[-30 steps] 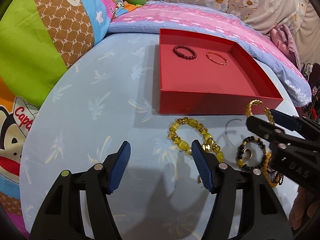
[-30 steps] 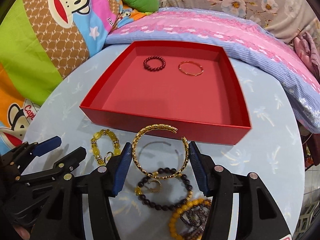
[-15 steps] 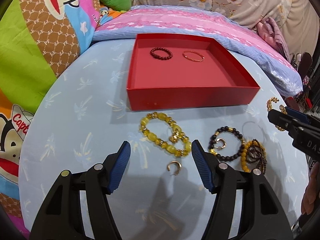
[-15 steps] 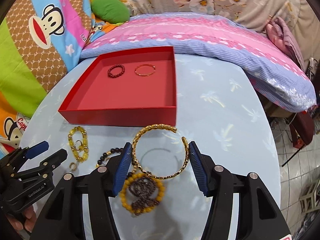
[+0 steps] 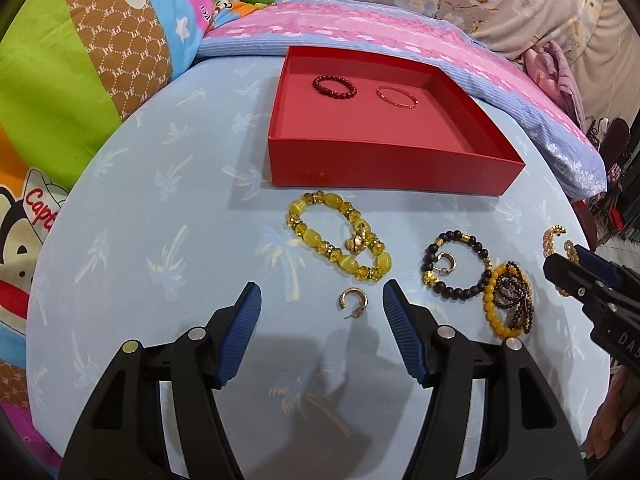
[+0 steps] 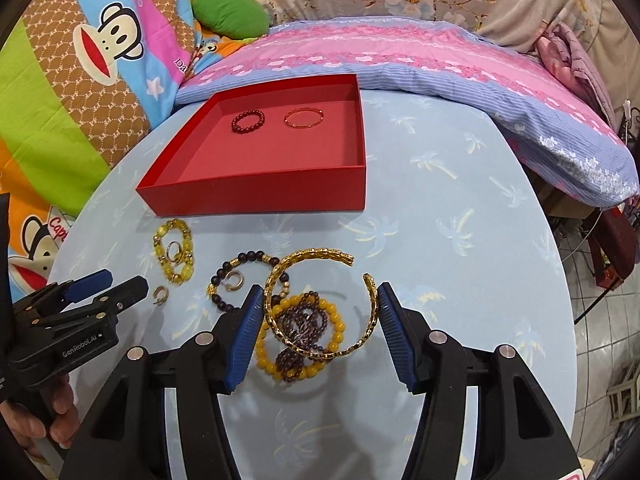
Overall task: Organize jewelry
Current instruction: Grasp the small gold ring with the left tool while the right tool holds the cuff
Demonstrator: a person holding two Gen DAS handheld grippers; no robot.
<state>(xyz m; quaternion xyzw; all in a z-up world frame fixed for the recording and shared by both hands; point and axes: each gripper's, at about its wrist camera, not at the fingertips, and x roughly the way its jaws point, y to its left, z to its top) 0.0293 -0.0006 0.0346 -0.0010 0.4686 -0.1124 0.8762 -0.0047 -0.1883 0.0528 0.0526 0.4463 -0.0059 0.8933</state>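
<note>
A round table (image 5: 152,208) covered in a pale blue cloth printed with palm trees is carrying a shallow red box (image 5: 384,168) toward its far side. In front of the box, a yellow bead bracelet (image 5: 316,236) is lying on the cloth, with a small gold hoop earring (image 5: 354,298) just beside it. To the right a dark bead bracelet (image 5: 456,266) is ringing a second earring (image 5: 445,262), touching an orange bead bracelet (image 5: 494,304) tangled with dark beads.
</note>
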